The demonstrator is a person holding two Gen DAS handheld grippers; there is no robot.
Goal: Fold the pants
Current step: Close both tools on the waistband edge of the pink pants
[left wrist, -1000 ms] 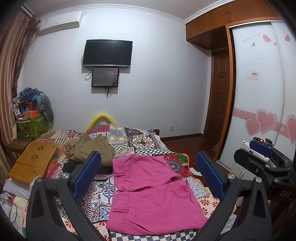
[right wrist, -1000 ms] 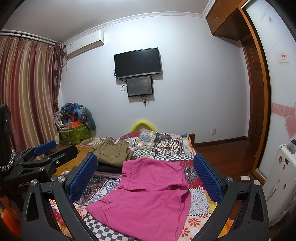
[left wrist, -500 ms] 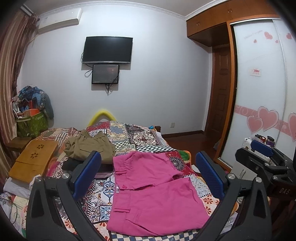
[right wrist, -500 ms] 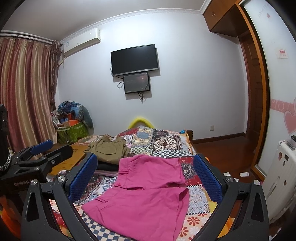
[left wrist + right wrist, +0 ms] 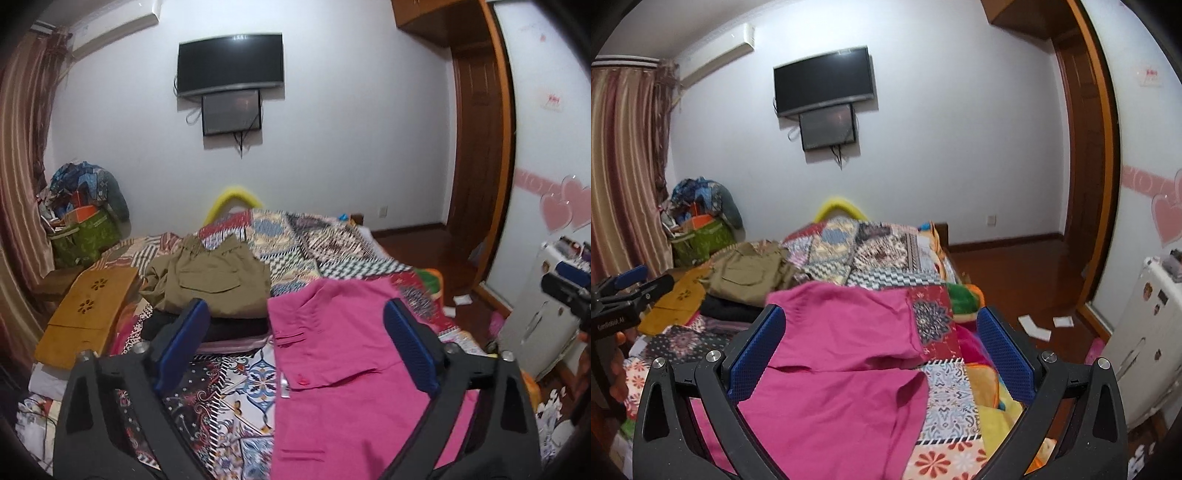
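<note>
The bed carries the pink pants, lying flat on the patchwork quilt just beside the khaki clothes pile, long axis running away toward the far wall. Both grippers hang above the near end: the left gripper over the waistband side, the right gripper over the leg edge, each spread wide, holding nothing.

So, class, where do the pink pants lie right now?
In both wrist views the pink pants lie spread on the patchwork bedspread, just right of the stacked khaki pants.
</note>
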